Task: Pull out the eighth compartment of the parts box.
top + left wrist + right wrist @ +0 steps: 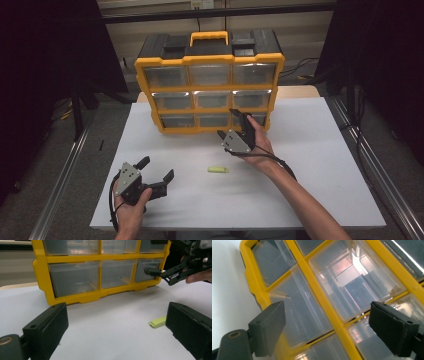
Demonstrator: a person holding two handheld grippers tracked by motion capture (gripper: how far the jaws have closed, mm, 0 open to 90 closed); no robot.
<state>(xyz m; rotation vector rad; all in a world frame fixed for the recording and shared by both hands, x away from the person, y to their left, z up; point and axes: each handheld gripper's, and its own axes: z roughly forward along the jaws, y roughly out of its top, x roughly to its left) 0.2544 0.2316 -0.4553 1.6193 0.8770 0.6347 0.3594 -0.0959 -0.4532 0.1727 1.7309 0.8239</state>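
A yellow and black organizer (209, 80) with clear plastic drawers stands at the back of the white table (320, 165). My right gripper (227, 123) is open and held just in front of the organizer's lower right drawers. In the right gripper view its jaws (329, 327) stand wide apart with the clear drawers (352, 287) close ahead and nothing between them. My left gripper (158, 167) rests open at the front left of the table. A small pale green piece (218, 169) lies flat on the table between the two grippers, and also appears as the green piece (158, 321) beside the right jaw of the left gripper (117, 327).
The organizer (100, 258) has a yellow carry handle (209, 37) on top and three rows of drawers, all pushed in. Metal rails run along the floor on both sides of the table. Dark curtains hang at both sides.
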